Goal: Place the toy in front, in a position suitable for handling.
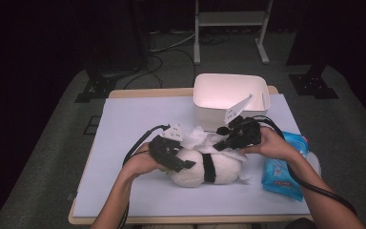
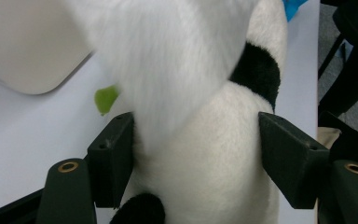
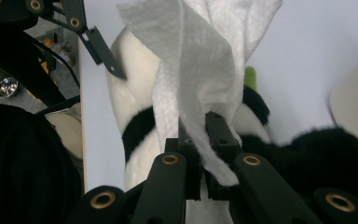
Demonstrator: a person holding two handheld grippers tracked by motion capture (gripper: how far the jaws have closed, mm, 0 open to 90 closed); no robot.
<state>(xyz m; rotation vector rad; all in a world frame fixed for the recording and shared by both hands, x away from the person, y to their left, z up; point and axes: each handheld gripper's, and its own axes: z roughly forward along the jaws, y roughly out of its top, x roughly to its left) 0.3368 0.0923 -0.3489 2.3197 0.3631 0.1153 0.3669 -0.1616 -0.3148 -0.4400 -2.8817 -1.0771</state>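
Note:
A white plush panda (image 1: 190,169) with a black band lies on the pale mat, near the front. My left gripper (image 1: 183,162) holds its left end; in the left gripper view (image 2: 196,154) the jaws press both sides of the white body (image 2: 214,154). My right gripper (image 1: 221,143) hovers over the toy's right part, shut on a crumpled white wipe (image 1: 198,138). In the right gripper view (image 3: 200,135) the wipe (image 3: 200,56) is pinched between the jaws and drapes over the panda (image 3: 135,84). A small green piece (image 2: 105,99) sticks out beside the toy.
A white plastic bin (image 1: 231,95) stands behind the toy at the mat's far edge. A blue pack of wipes (image 1: 283,167) lies right of the toy, beside my right forearm. The mat (image 1: 124,124) is bare on the left. Cables trail from both grippers.

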